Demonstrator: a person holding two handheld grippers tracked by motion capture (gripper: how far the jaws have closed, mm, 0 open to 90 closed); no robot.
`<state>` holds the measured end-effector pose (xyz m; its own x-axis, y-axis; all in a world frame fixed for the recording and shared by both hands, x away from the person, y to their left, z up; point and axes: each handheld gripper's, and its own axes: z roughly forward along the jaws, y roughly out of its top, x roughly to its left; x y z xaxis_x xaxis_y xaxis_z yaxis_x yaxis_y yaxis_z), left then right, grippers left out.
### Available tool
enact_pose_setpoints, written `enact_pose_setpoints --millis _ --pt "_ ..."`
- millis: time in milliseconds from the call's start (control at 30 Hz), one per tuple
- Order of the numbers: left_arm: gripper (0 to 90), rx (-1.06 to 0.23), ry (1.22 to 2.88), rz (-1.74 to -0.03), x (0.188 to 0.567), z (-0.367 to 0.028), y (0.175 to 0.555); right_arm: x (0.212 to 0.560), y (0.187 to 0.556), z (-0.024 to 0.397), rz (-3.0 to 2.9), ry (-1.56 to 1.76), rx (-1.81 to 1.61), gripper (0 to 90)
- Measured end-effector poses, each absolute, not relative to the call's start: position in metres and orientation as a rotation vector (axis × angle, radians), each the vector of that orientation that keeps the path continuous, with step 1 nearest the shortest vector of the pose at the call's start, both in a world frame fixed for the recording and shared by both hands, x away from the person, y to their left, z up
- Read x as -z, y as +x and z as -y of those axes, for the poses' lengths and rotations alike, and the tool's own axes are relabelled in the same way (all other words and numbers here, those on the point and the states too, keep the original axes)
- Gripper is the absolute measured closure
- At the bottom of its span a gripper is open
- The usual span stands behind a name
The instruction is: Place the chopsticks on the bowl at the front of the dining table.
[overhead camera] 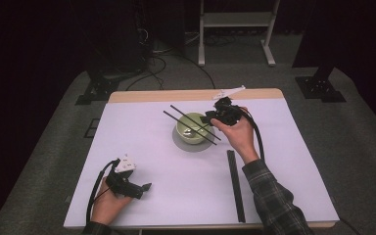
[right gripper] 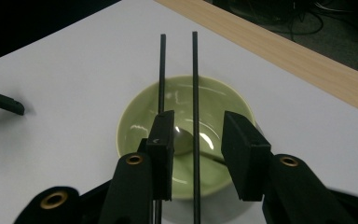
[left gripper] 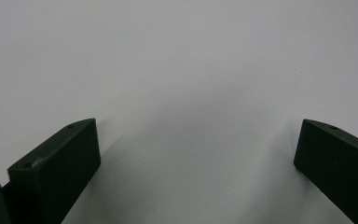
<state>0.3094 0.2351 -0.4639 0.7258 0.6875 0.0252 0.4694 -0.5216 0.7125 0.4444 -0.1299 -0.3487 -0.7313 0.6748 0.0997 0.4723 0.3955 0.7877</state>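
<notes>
Two black chopsticks (right gripper: 194,93) are laid across the green bowl (right gripper: 135,126), straddled untouched by the partly opened right gripper (right gripper: 198,140), nothing gripped.

floor: grey carpet (overhead camera: 54,127) — dim | white rack (overhead camera: 237,19) | dark curtains (overhead camera: 24,44)
</notes>
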Motion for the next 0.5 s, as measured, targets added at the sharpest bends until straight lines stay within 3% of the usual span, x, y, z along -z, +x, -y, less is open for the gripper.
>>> enact_pose_setpoints --millis 200,500 --pt "0.0 -0.396 2.219 -0.872 0.464 -0.235 0.309 0.355 0.431 0.158 -2.401 1.052 -1.248 58.5" --pt "0.0 -0.396 2.219 -0.873 0.464 -0.235 0.309 0.374 0.424 0.187 -2.354 1.151 -1.222 42.1"
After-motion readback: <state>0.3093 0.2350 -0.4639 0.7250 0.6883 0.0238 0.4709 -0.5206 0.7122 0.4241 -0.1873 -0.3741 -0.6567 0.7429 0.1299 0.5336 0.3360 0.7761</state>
